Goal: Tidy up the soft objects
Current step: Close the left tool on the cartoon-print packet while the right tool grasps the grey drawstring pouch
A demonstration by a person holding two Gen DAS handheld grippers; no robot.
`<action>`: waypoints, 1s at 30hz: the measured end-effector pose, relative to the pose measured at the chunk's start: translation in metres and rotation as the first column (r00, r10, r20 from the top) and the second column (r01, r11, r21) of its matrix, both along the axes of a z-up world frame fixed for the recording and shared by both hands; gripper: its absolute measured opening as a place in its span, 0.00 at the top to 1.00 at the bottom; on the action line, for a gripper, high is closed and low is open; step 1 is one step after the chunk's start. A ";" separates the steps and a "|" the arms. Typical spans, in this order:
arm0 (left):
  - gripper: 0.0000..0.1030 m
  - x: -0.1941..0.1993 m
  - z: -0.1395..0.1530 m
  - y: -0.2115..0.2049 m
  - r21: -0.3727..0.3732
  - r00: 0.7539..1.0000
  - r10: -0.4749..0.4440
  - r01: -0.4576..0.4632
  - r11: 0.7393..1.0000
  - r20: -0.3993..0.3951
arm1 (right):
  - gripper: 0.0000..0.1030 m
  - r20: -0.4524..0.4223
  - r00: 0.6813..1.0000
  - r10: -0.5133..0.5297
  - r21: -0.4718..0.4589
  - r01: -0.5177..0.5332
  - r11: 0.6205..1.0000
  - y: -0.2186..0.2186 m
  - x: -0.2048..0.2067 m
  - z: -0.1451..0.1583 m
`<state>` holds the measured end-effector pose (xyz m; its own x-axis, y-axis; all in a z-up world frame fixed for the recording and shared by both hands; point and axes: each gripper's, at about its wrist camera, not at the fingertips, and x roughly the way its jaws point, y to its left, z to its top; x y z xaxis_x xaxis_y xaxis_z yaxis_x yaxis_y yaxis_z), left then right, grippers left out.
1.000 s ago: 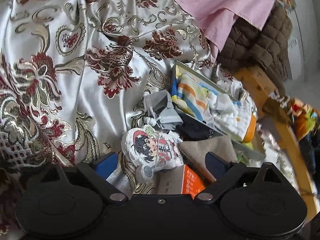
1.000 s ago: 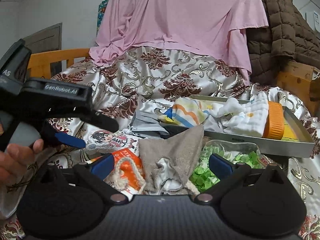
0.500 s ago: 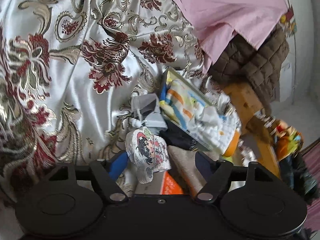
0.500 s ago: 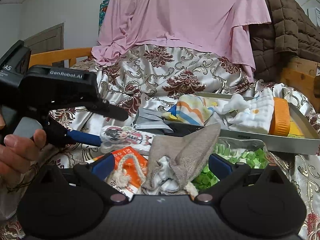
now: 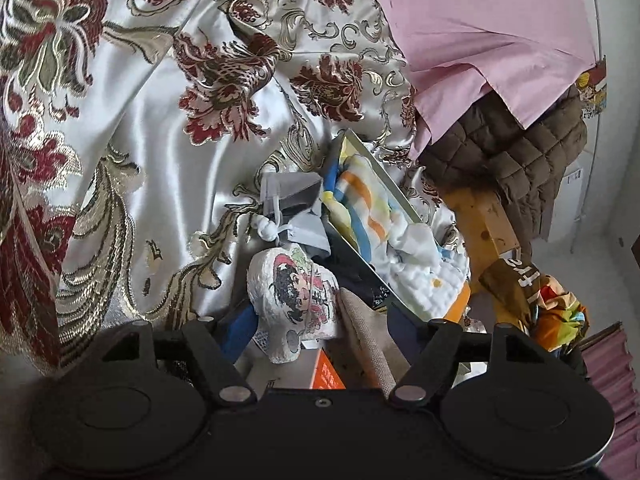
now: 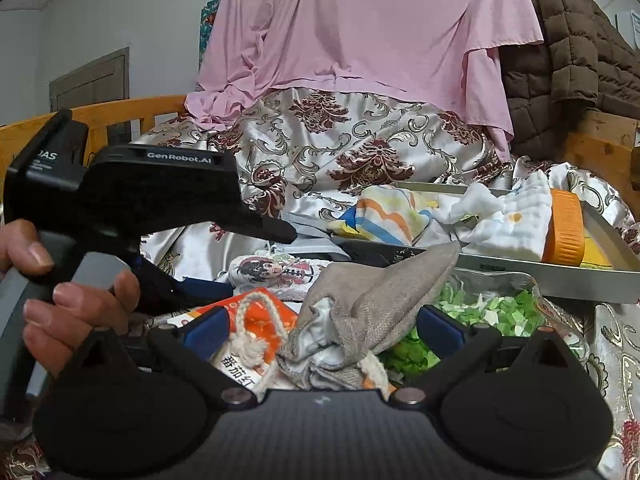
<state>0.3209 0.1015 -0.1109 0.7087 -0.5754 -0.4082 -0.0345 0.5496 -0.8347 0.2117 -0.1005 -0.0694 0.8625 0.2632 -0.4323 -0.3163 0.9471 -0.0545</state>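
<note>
A white cartoon-print pouch (image 5: 294, 296) lies on the satin bedspread between the open fingers of my left gripper (image 5: 320, 320); it also shows in the right wrist view (image 6: 276, 270). A beige drawstring bag (image 6: 368, 308) sits between the open fingers of my right gripper (image 6: 320, 328). An orange packet (image 6: 256, 328) lies under it. A grey folded cloth (image 5: 296, 204) lies beyond the pouch. A metal tray (image 6: 560, 276) holds a striped cloth (image 6: 392, 216), a white muslin cloth (image 6: 516, 220) and an orange sponge (image 6: 564, 228).
A clear bag of green bits (image 6: 492, 316) lies in front of the tray. A pink garment (image 6: 368, 24) and a brown quilted jacket (image 6: 576, 56) hang at the back. A wooden bed frame (image 5: 484, 216) runs along the right. The left tool and hand (image 6: 80, 240) are at the right view's left.
My left gripper has moved forward and lower onto the cartoon pouch, its fingers now either side of it. My right gripper has edged closer to the beige bag.
</note>
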 end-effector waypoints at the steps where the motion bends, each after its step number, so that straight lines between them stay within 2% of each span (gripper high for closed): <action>1: 0.31 0.001 0.000 0.000 -0.007 1.000 0.001 -0.001 1.000 -0.001 | 0.01 0.001 1.000 0.000 0.000 0.000 1.000 0.000 0.000 0.000; 2: 0.33 0.002 0.000 0.001 -0.012 1.000 0.003 -0.003 1.000 -0.001 | 0.01 0.001 1.000 0.000 0.000 0.000 1.000 0.000 0.000 -0.001; 4: 0.46 0.003 0.000 0.001 -0.017 1.000 0.004 -0.005 1.000 -0.008 | 0.01 0.001 1.000 0.000 0.000 0.000 1.000 0.000 0.000 -0.001; 9: 0.56 0.002 0.004 -0.002 -0.019 1.000 0.014 -0.014 1.000 0.001 | 0.02 0.002 1.000 -0.001 0.003 0.001 1.000 0.001 -0.001 -0.001; 14: 0.56 0.006 0.011 -0.009 -0.003 0.999 0.011 -0.011 1.000 0.031 | 0.05 0.008 1.000 -0.007 0.004 0.007 1.000 0.001 -0.002 -0.001; 21: 0.56 0.019 0.007 -0.020 0.033 0.999 0.035 -0.034 0.999 -0.025 | 0.12 0.021 0.999 -0.033 -0.002 0.033 0.999 0.000 -0.002 0.000; 24: 0.60 0.020 0.008 -0.021 0.061 0.999 0.026 -0.025 0.998 -0.024 | 0.14 0.020 0.999 -0.038 0.002 0.038 0.999 -0.001 -0.001 0.001; 26: 0.68 0.021 0.009 -0.022 0.088 0.999 0.024 -0.022 0.996 -0.028 | 0.16 0.020 0.999 -0.046 -0.005 0.046 0.999 -0.001 -0.001 0.001; 27: 0.76 0.021 0.009 -0.022 0.103 0.999 0.028 -0.025 0.994 -0.033 | 0.20 0.022 0.998 -0.053 -0.010 0.054 0.999 0.000 -0.001 0.001; 30: 0.75 0.020 0.009 -0.021 0.113 0.999 0.036 -0.032 0.993 -0.034 | 0.25 0.023 0.997 -0.067 -0.021 0.068 0.997 -0.001 -0.001 0.002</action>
<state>0.3414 0.0808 -0.1022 0.7110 -0.5003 -0.4942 -0.0835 0.6377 -0.7657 0.2106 -0.1011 -0.0678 0.8875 0.1948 -0.4176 -0.2502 0.9647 -0.0817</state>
